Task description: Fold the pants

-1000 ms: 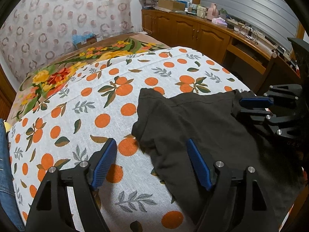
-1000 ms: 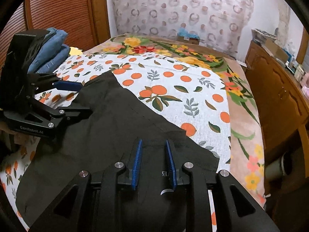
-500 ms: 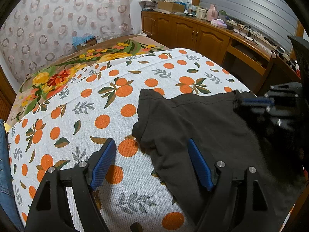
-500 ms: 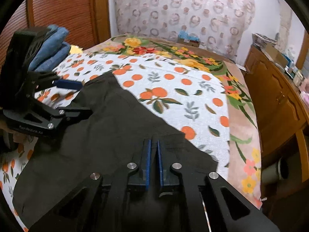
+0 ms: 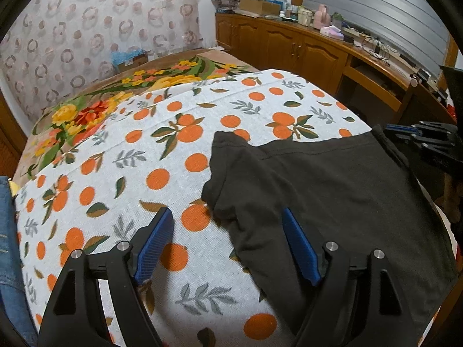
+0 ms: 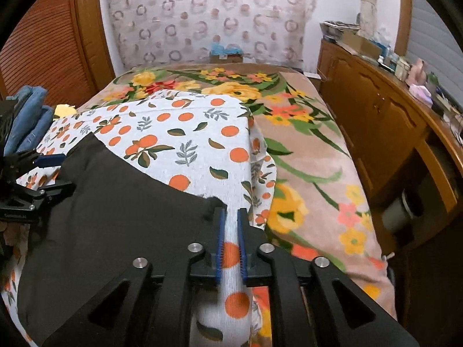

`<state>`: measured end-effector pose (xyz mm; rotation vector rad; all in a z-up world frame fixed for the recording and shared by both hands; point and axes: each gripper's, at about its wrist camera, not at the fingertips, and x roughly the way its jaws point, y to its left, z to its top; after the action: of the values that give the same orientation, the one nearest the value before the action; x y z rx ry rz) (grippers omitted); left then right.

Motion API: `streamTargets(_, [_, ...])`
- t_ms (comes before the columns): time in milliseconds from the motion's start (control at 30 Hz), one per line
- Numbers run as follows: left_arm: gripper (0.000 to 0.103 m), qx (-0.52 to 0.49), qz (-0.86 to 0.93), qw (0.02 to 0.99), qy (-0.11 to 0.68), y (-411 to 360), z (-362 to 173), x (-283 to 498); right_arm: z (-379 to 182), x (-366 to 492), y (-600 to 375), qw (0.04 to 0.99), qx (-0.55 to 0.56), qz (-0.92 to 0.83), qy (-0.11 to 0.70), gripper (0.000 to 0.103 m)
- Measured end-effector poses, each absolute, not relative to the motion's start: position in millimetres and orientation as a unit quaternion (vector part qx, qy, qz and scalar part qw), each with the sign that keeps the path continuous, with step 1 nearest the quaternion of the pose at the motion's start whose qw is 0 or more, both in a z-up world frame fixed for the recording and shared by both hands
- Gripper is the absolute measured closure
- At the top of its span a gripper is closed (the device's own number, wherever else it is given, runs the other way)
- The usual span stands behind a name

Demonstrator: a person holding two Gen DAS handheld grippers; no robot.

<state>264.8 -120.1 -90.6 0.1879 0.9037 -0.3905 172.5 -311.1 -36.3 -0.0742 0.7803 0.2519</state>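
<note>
Pants (image 5: 332, 190): black, lying flat on the orange-print sheet (image 6: 188, 133) that covers the near part of the bed. They span from about the middle of the sheet to its right edge.

**Hazards**
- Wrong layer picked up. The right gripper (image 6: 231, 212) stands at the sheet's right edge with its jaws narrow. They have just been opening slightly. Only the sheet shows in the gap between them. The corner of the pants lies just beside the left finger and is not between the pads. Whether the pads pinch the sheet cannot be told. A pull from here would probably lift the sheet and shift the garment with it.
- Uneven fold. If one side is carried over while the other has no hold, the cloth is likely to skew and crease.
- Missed grip. The fabric is thin and lies flat, so pads that close too high may slide off it.
- Bunching. The left edge already shows a small ripple, which a drag across the sheet would deepen.

**Position relative to the grippers**
- The left gripper (image 5: 225, 212) is wide open and holds nothing. It hangs over the near left edge of the pants: the right finger is above black cloth, the left finger is above bare sheet, and the garment's edge runs between them.
- Seen from the right wrist, the pants fill the sheet to the left of the right gripper.
</note>
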Motion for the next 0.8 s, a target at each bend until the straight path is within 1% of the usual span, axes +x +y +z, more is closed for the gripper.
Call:
streamTargets(67, [0.024, 0.088, -0.187, 0.878, 0.431, -118, -87, 260, -33, 165, -311, 0.918, -0.036, 0.127, 0.374, 0.085])
streamTargets(133, [0.024, 0.087, -0.189, 0.880, 0.427, -118, -82, 251, -31, 156, -311, 0.920, -0.037, 0.130, 0.369, 0.076])
streamTargets(233, [0.024, 0.087, -0.195, 0.885, 0.414, -117, -72, 235, -27, 137, -314, 0.922, -0.032, 0.129, 0.363, 0.069])
streamTargets(467, [0.024, 0.081, -0.209, 0.892, 0.393, -118, -57, 190, -25, 88, -315, 0.923, -0.023, 0.144, 0.357, 0.066])
streamTargets(633, [0.024, 0.076, -0.217, 0.894, 0.385, -119, -53, 163, -24, 57, -312, 0.923, -0.017, 0.157, 0.352, 0.059])
streamTargets(800, [0.024, 0.071, -0.219, 0.896, 0.381, -118, -51, 143, -23, 31, -311, 0.924, -0.018, 0.161, 0.346, 0.056])
